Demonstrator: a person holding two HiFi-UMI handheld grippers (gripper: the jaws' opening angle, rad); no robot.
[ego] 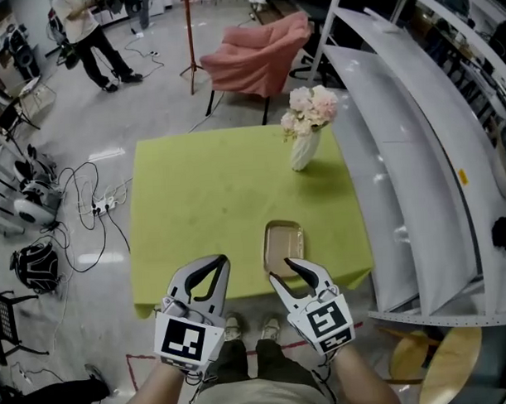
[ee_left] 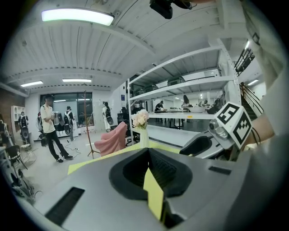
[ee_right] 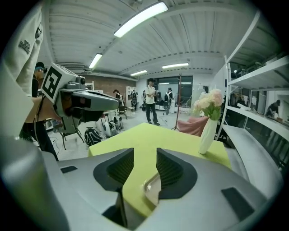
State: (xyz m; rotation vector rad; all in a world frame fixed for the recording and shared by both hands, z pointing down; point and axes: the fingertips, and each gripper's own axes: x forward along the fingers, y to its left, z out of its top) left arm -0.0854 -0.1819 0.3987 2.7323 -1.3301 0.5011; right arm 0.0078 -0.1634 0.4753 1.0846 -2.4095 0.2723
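With its jaws apart, the right hand-held gripper [ego: 282, 270] hovers at the near end of the metal tray [ego: 283, 240] on the green desk [ego: 203, 207] (the left hand-held gripper [ego: 224, 261] is closed and empty), so this looks like reaching, and a grab would need the jaws lowered over the tray's rim.

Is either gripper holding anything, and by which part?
Nothing held: left gripper jaws together, empty; right gripper jaws apart, empty, near the tray.

The fingers [ee_right: 170, 169] of the right gripper [ee_right: 144, 153] hide most of the tray [ee_right: 151, 187].
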